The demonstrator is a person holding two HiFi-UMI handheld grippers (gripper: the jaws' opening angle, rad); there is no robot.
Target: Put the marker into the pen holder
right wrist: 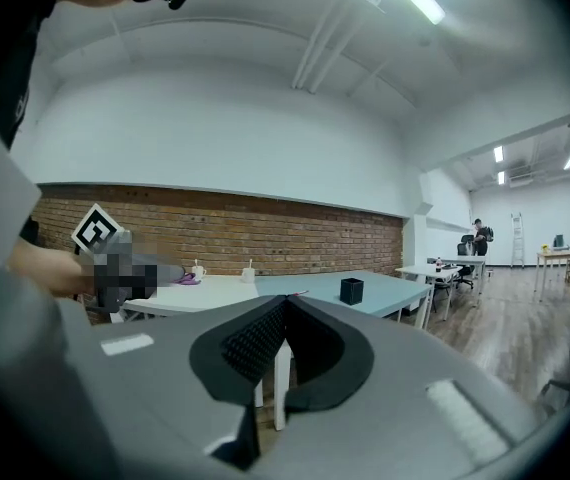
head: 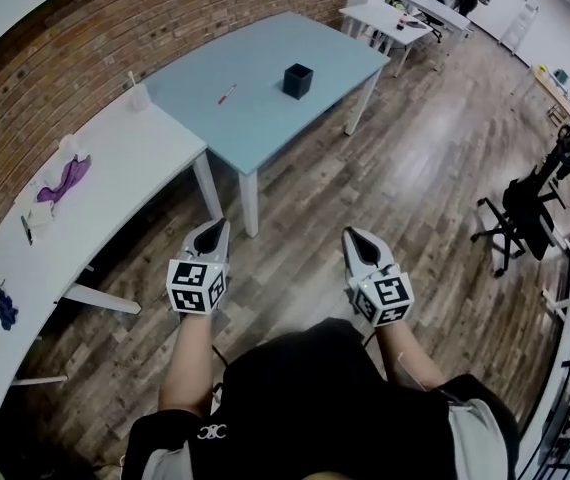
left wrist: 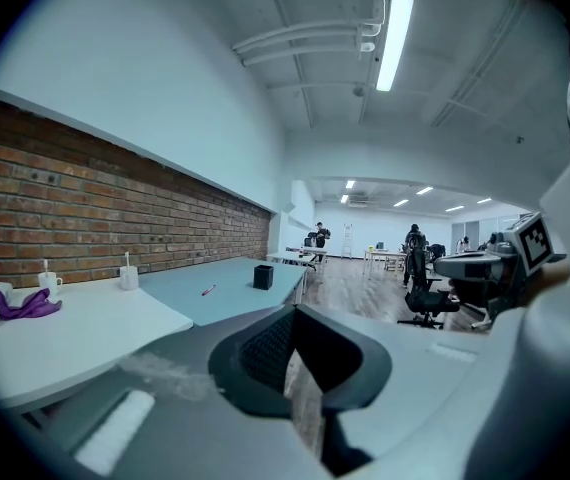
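Holding nothing, left gripper (head: pixel 213 230) and right gripper (head: pixel 356 238) have jaws closed; marker (head: pixel 226 94) lies near pen holder (head: pixel 298 80).

No legible words or numbers, black-and-white square code patterns on the left cube (head: pixel 196 286) and right cube (head: pixel 384 297), small white emblem (head: pixel 211 431) below the left cube, unreadable

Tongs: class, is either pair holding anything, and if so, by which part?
Nothing is held. The left tongs and right tongs are both shut and empty; the marker lies on the table.
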